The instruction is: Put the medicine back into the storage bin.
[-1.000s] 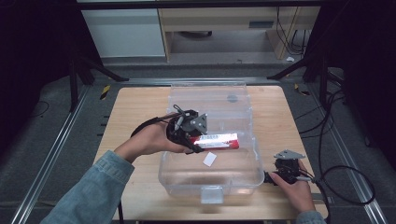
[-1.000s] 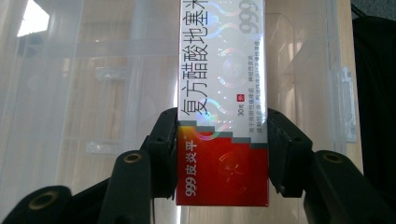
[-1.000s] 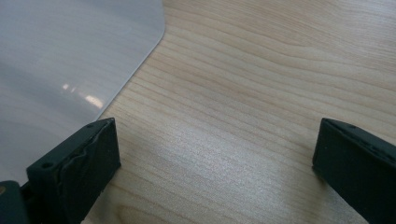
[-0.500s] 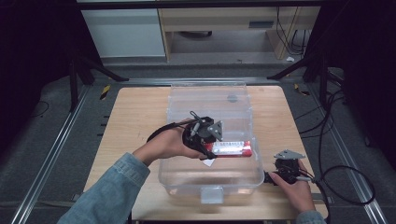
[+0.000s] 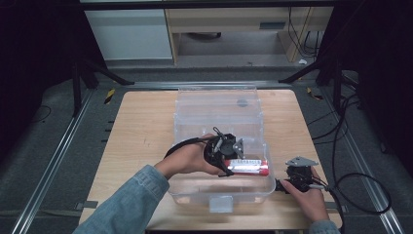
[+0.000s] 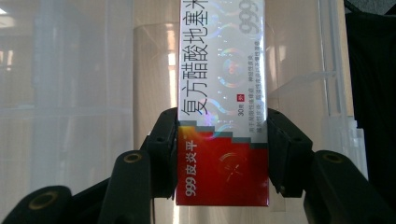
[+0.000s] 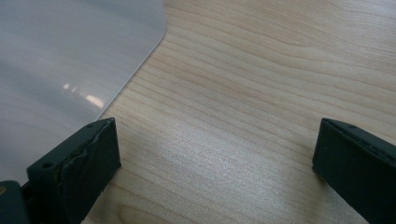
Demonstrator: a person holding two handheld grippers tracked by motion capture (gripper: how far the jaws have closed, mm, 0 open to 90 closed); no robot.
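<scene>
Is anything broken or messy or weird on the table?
Nothing stands out. The left gripper holds a red and silver box squarely between its jaws, over the clear plastic bin with its lid flipped back. The right gripper sits open on the wooden table beside the bin. No spills or damage show.

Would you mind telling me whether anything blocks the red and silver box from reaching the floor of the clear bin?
Nothing visible does: the left gripper holds the box inside the open clear bin, with bare floor beneath.

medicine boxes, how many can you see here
1. The red and silver medicine box is clamped in the left gripper over the clear plastic bin. More could be hidden behind the hand.
</scene>
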